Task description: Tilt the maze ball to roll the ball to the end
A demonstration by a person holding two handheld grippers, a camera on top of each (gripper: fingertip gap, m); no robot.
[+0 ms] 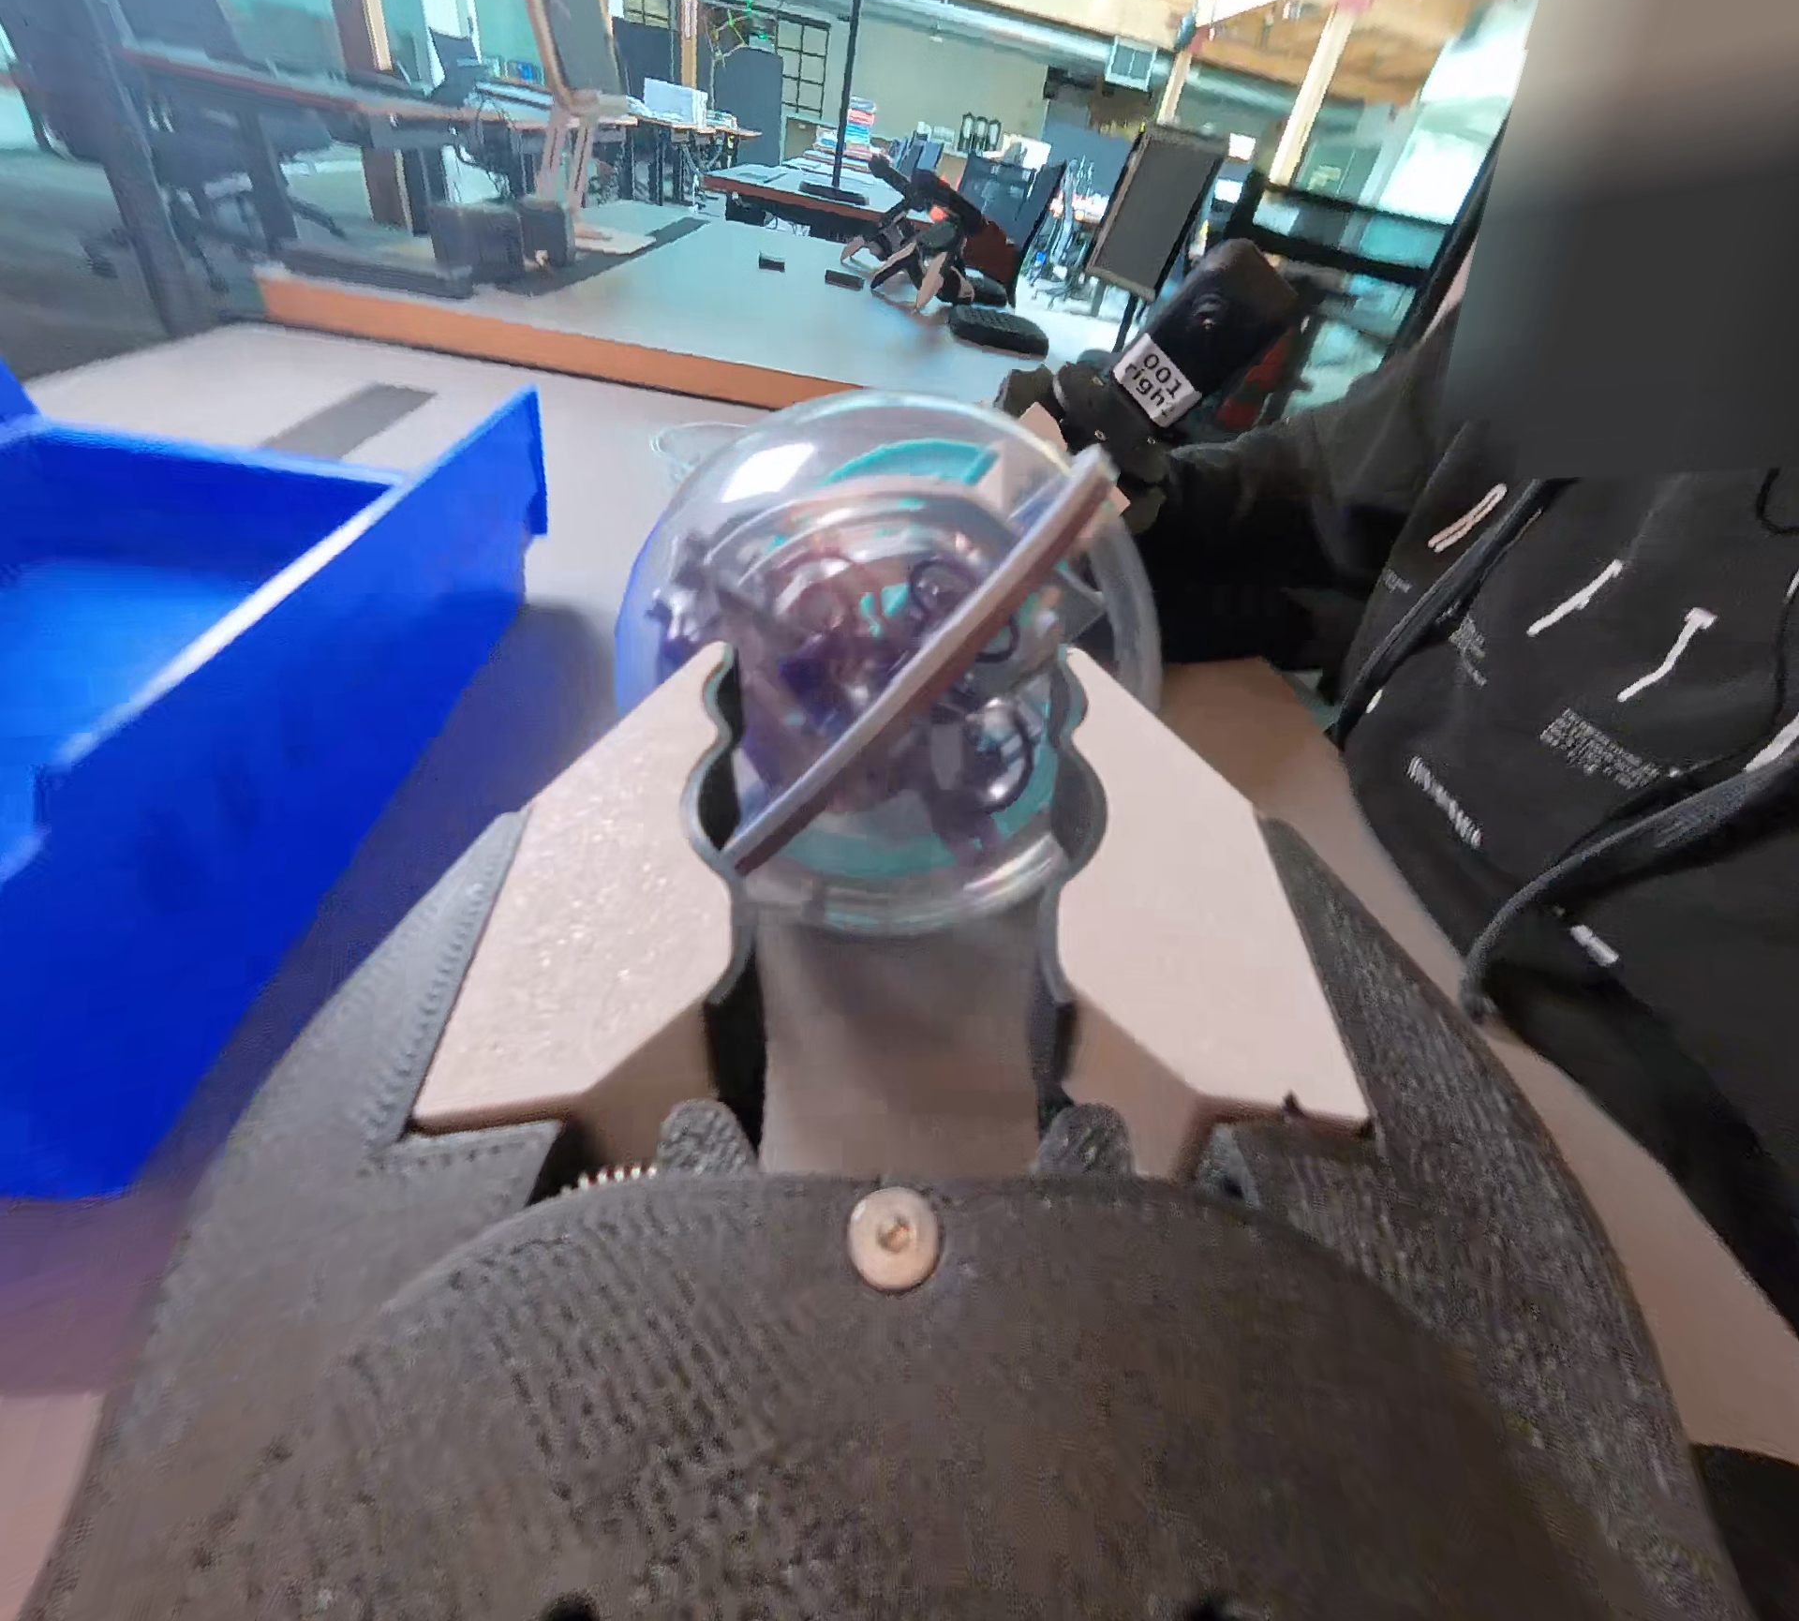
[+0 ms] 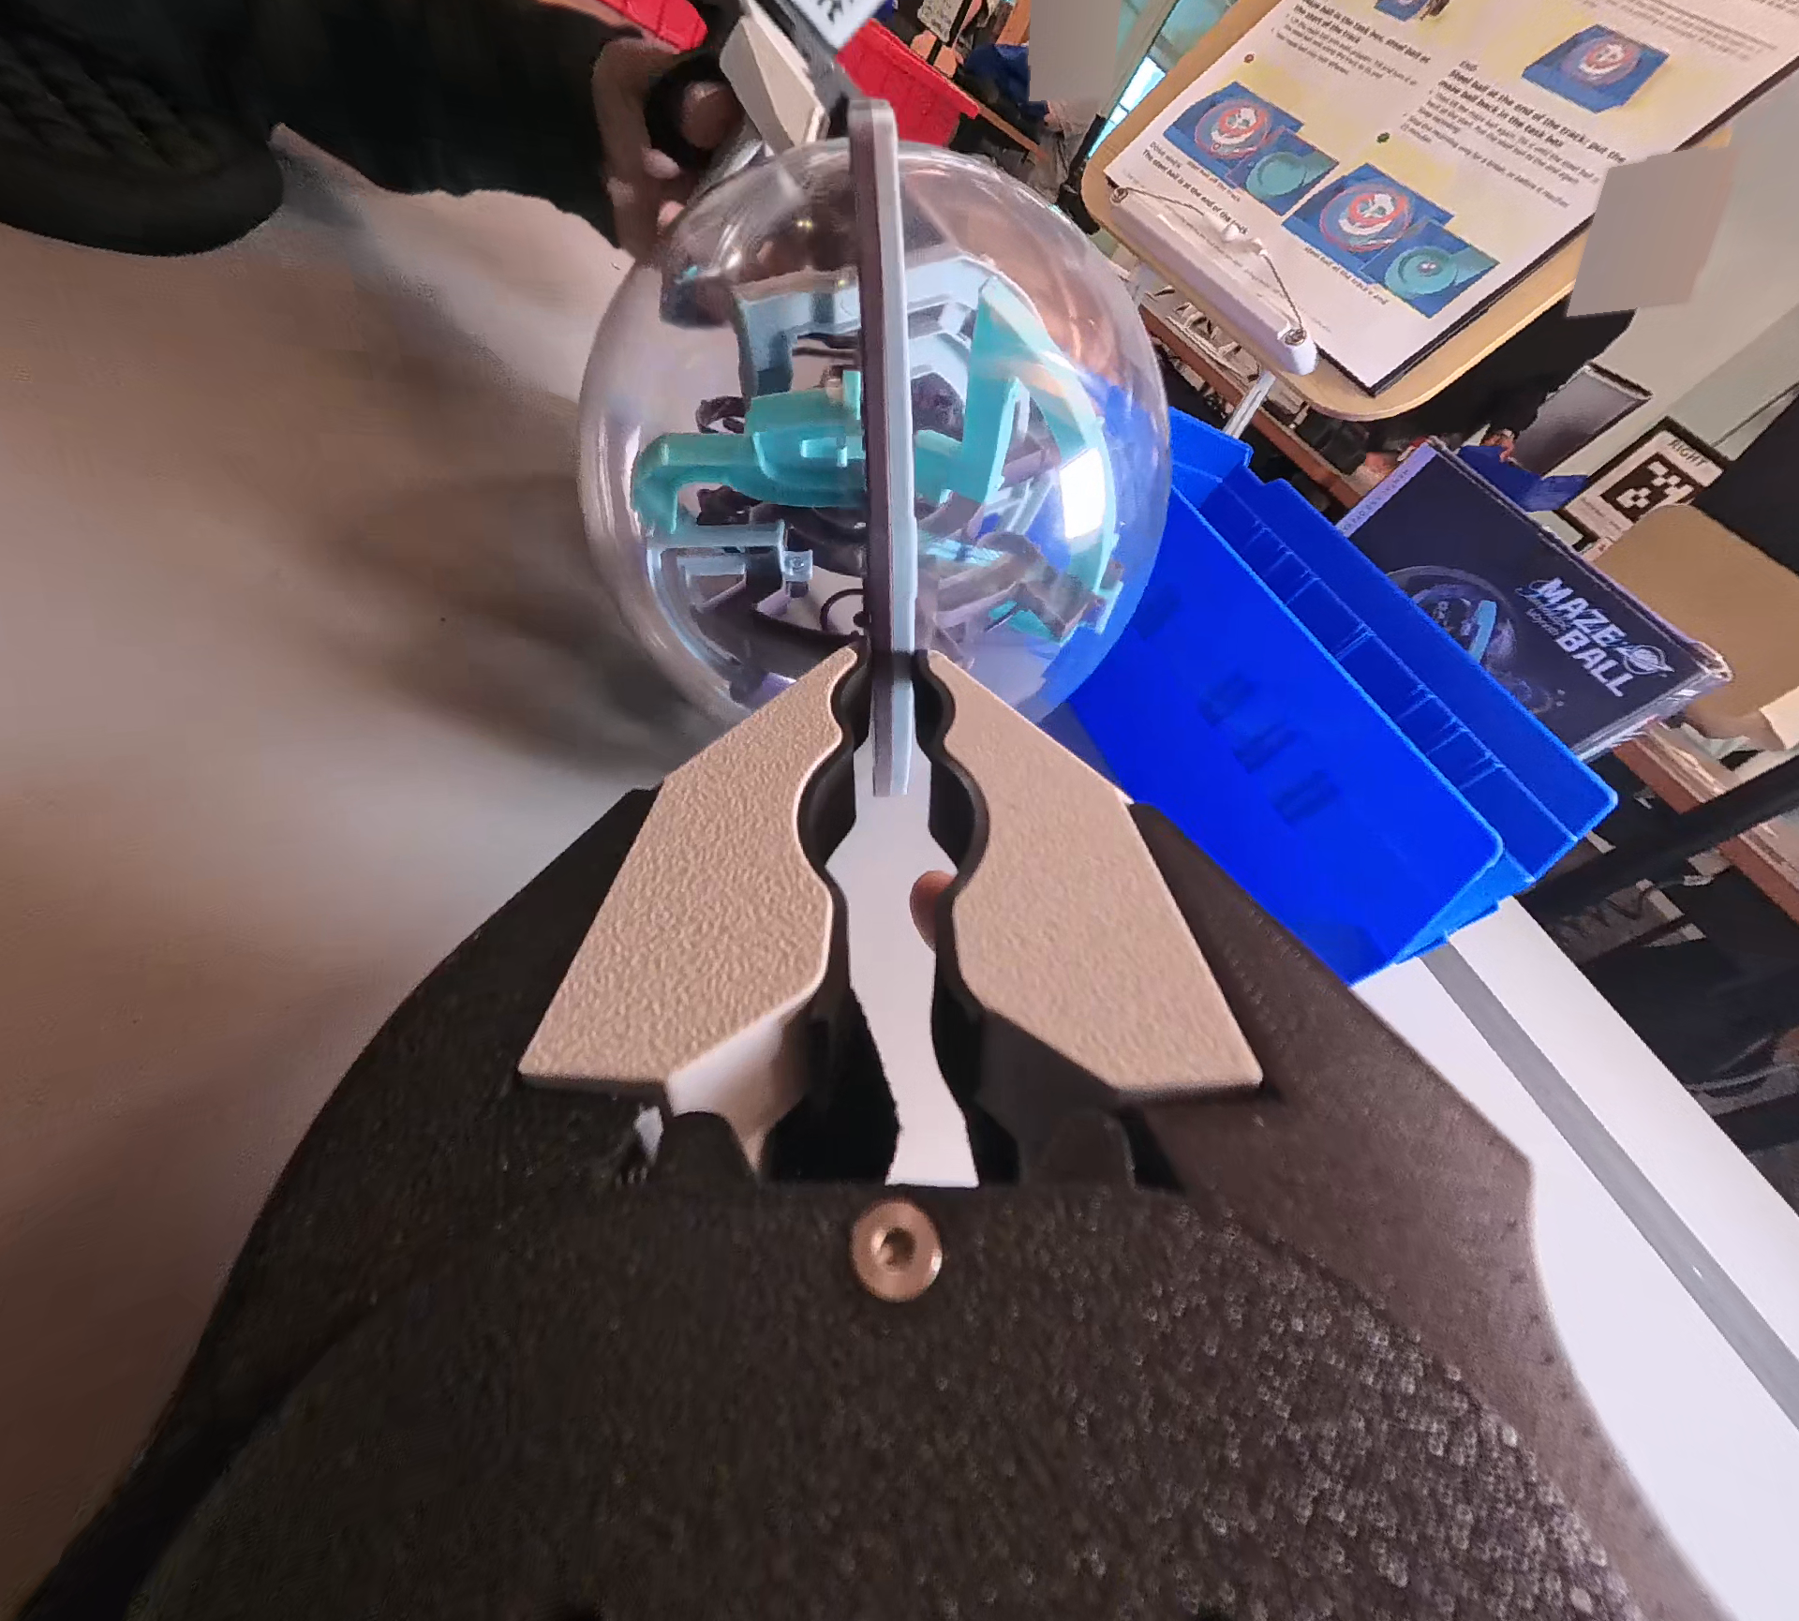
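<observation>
Both claws, left (image 1: pixel 891 781) and right (image 2: pixel 891 722), pinch the grey rim (image 2: pixel 884 406) (stiff, thin) of the light, slick maze ball (image 2: pixel 1022 445), at 12 and 6 o'clock.

Left claw (image 1: pixel 891 757) gripping clear maze ball (image 1: pixel 881 649), blue bin (image 1: pixel 243 698) beside

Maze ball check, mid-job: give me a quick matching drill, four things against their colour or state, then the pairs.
Things:
1. maze ball
2. flat ring
3. bin
4. right tongs

States:
A. blue, open-topped
B. clear sphere, teal tracks inside
C. shut on the ring's edge
D. grey, encircling the sphere

Pairs: 1-B, 2-D, 3-A, 4-C
</observation>
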